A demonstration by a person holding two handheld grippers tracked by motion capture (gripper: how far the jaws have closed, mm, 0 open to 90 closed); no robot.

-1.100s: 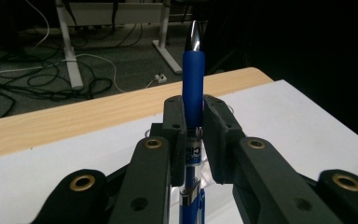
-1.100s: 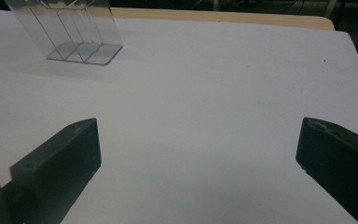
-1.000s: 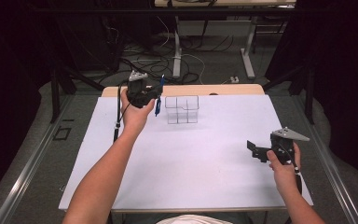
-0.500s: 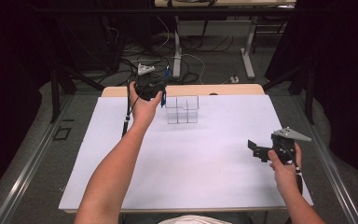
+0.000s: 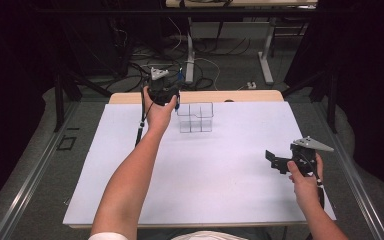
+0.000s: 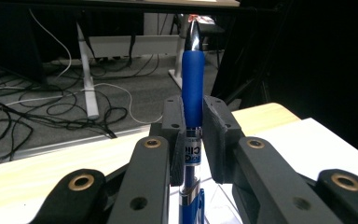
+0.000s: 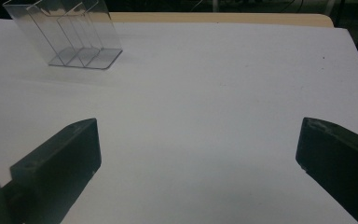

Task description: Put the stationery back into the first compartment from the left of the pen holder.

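Since the frame a second ago, the left gripper (image 5: 163, 89) had been carried up and away toward the far edge of the desk (image 5: 130, 150), just left of the clear organizer (image 5: 196, 117), while the right gripper (image 5: 280, 162) had been kept where it was.

From the high view, the left arm was seen stretched far forward, the gripper raised near the desk's back edge with its grey plate uppermost. A blue pen (image 5: 178, 100) was glimpsed at its right side, close beside the organizer's left wall; whether they touched could not be told. The right gripper was held low over the desk's near right part, well apart from the organizer, its jaws pointed left.

Through the left gripper view, the jaws were found clamped on the blue pen (image 6: 192, 88), which was stood upright between them, its dark tip at the top and a printed label at jaw level. Cables (image 6: 65, 100) were spread over the floor beyond the desk.

Through the right gripper view, the jaws were seen spread wide apart with nothing between them, above the white desk surface (image 7: 223, 116). The clear organizer (image 7: 67, 35), with its divided compartments, was stood at the upper left.
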